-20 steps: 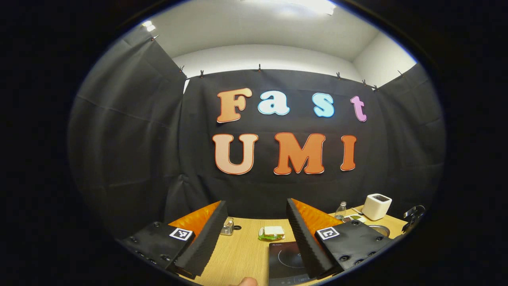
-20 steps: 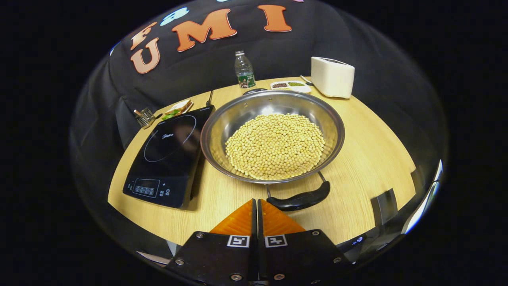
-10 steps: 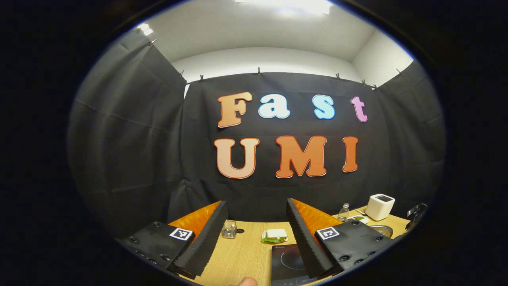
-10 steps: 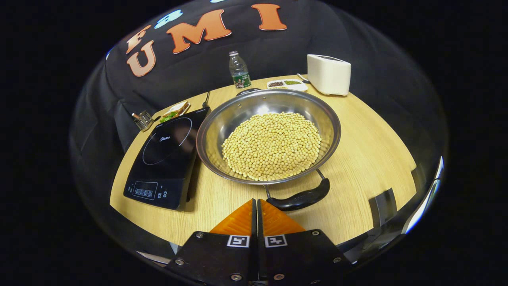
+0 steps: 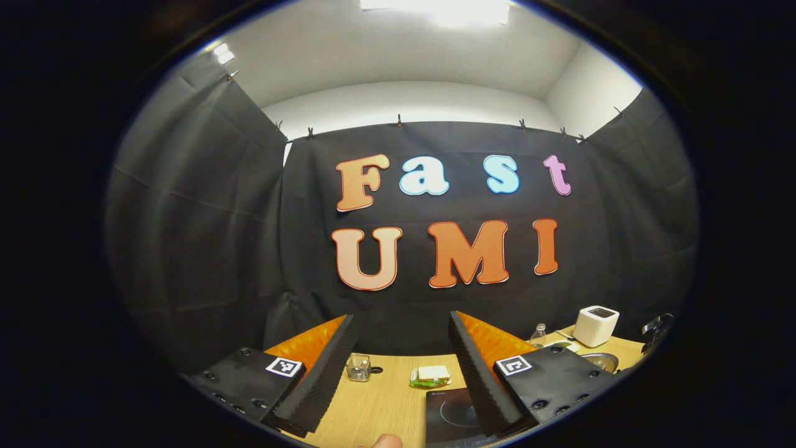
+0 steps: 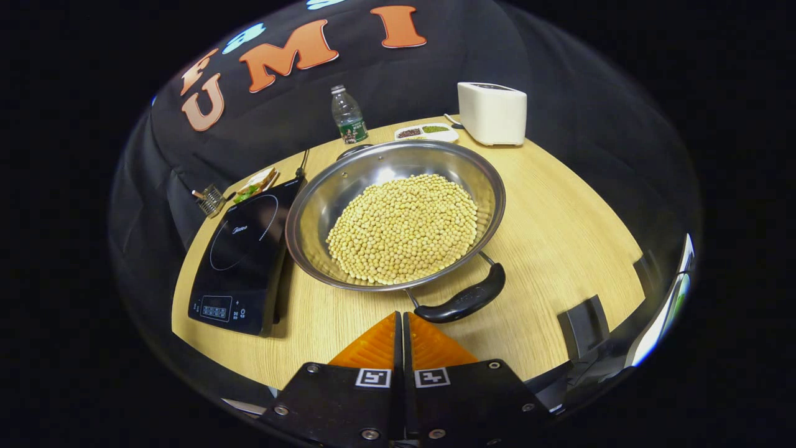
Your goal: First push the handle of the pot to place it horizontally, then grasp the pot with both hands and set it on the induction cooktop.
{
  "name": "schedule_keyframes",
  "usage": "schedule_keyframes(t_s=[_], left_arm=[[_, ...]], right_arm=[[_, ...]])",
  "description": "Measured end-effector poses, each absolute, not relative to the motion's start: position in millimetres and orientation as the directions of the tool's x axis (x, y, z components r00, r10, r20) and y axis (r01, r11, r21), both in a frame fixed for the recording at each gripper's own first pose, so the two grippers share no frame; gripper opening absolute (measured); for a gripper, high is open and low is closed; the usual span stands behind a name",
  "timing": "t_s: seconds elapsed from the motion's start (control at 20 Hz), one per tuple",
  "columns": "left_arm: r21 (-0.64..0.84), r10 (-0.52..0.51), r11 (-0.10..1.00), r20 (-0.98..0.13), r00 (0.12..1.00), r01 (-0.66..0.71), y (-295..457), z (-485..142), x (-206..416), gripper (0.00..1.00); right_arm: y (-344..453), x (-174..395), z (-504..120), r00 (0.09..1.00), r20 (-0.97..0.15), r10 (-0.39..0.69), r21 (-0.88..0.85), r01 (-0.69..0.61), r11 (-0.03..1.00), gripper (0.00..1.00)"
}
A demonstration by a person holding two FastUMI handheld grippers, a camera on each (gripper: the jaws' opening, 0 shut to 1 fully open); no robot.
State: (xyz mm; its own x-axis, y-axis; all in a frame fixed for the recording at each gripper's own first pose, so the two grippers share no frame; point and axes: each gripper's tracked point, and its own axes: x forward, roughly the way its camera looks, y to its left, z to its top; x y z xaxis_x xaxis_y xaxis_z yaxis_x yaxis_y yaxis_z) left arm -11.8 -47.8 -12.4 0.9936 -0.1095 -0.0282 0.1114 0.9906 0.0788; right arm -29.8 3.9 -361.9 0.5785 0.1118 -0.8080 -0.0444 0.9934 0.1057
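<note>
Steel round pot (image 6: pixel 398 186) w/ yellow beans sits on the light wood surface (image 6: pixel 559 236), just beside the black flat induction cooktop (image 6: pixel 239 261) at its 9 o'clock. Pot's black curved handle (image 6: pixel 463 302) at 5 o'clock. Right claw (image 6: pixel 399 323) fingers together, just short of handle. Left claw (image 5: pixel 401 348) fingers apart, holding nothing.

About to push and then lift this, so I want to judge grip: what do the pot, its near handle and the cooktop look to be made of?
Pot: polished metal, likely stainless steel; its inner wall mirrors light. Near handle: black, smooth, probably plastic, on thin metal wire brackets. Induction cooktop: glossy black top, seemingly glass, with printed ring. Table: light wood-grain surface, possibly laminate.
</note>
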Motion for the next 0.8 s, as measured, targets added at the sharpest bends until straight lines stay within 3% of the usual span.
schedule_keyframes(t_s=[0.8], left_arm=[[0.062,-0.116,0.991,-0.009,0.993,0.116,-55,0,-10,0.97]], right_arm=[[-43,-7,-367,0.582,-0.813,0.030,0.104,0.094,0.990,0.00]])
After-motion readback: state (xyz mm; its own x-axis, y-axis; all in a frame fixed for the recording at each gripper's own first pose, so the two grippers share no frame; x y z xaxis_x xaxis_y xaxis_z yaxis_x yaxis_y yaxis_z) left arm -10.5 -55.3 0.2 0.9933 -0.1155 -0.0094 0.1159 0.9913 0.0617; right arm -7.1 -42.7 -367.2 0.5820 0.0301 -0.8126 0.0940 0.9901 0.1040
